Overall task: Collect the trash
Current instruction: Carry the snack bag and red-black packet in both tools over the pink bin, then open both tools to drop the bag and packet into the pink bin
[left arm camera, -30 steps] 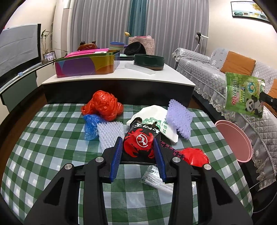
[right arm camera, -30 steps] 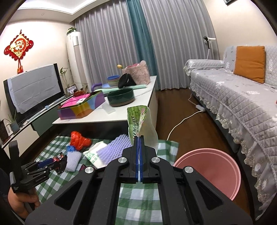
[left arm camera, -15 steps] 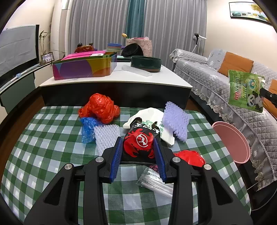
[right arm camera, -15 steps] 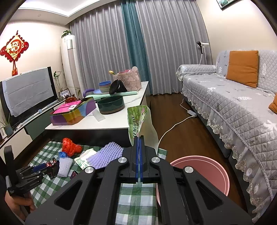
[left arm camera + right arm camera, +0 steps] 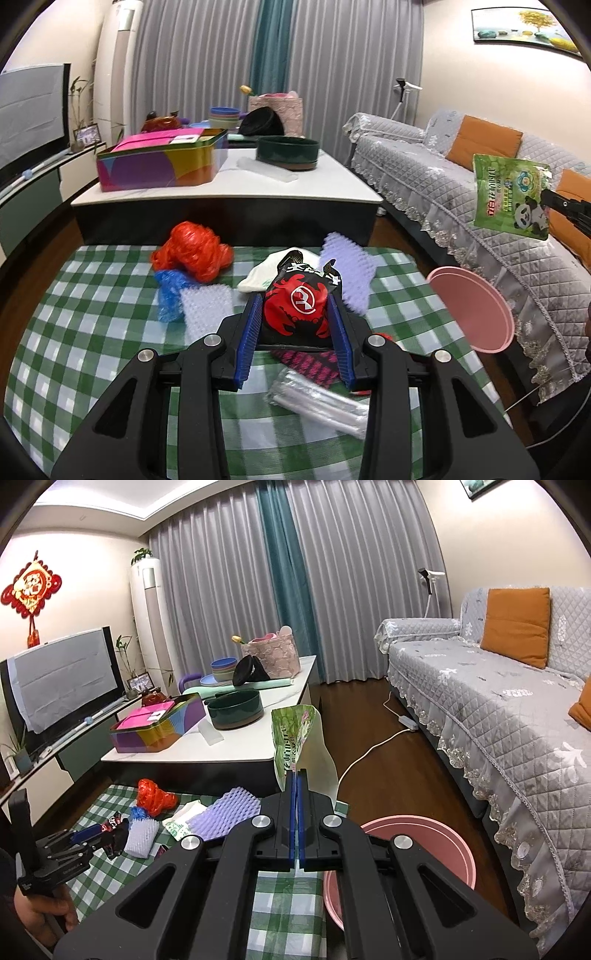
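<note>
1. Green snack packet (image 5: 291,738), pinched at its lower edge by the right gripper (image 5: 296,775) with the pads pressed together, stands at the centre of the right wrist view; the pink bin (image 5: 417,843) sits lower right of it, on the floor beside the checked table (image 5: 284,904). The packet looks short of the bin's mouth, so letting go now would likely drop it on the cloth or the floor.

2. Black-and-red snack bag (image 5: 295,306) sits clamped between the blue pads (image 5: 246,339) of the left gripper (image 5: 295,332), centre of the left wrist view, above the table. The puffy bag is held by its sides only; a sharp swing toward the bin could let it squirm out.

3. Red plastic bag (image 5: 192,249), blue wrapper (image 5: 168,291), purple foam net (image 5: 349,269), white foam net (image 5: 207,306) and clear wrapper (image 5: 317,402) lie on the cloth. A low sweep of either gripper could brush these light pieces off the edge.

4. Both loads head for one bin, so the grippers may crowd each other at its rim.
</note>
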{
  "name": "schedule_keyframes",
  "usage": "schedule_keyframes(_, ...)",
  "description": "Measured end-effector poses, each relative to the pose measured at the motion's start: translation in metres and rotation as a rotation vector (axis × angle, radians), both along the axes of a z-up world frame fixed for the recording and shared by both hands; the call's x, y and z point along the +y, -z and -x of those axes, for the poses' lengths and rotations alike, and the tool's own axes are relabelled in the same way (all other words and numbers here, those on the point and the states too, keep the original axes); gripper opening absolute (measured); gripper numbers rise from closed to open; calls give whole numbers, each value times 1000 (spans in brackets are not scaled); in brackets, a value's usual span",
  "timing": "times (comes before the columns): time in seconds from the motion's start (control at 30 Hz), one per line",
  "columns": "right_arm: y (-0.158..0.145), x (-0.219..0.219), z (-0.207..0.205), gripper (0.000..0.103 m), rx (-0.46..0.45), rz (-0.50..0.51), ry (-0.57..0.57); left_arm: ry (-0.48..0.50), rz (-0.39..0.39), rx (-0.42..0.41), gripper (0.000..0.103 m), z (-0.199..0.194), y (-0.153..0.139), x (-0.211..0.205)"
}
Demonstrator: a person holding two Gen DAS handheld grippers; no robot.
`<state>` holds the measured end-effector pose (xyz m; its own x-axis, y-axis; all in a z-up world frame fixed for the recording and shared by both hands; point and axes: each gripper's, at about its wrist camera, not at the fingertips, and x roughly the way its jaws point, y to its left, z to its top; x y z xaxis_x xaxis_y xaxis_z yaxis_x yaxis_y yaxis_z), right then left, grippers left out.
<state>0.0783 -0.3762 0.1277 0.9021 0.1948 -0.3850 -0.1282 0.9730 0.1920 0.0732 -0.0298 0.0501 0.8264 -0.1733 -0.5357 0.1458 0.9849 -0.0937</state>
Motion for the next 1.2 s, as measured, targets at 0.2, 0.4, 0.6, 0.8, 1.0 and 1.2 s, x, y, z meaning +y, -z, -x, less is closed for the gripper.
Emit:
schedule_keyframes(0.2, -13, -28, -7, 1, 33, 16, 31, 57, -13, -22, 36, -5, -12, -24)
schedule_keyframes(0.4, -14, -58, -13, 1, 27, 26, 51, 101, 10, -24, 36, -17, -19, -50)
schedule_keyframes(0.6, 2, -77, -22, 1, 40, 7, 133, 152, -1, -32, 36, -30, -20, -84)
schedule_keyframes(0.8, 14, -89, -34, 1, 69, 11, 182, 195, 20, -25, 36, -47, -16, -117)
schedule_keyframes(1.0, 23, -99, -41, 1, 85, 39, 218, 255, 14, -18, 36, -64, -10, -153)
schedule_keyframes(1.2, 36, -113, -43, 1, 108, 54, 246, 300, 16, 2, 36, -85, -1, -185)
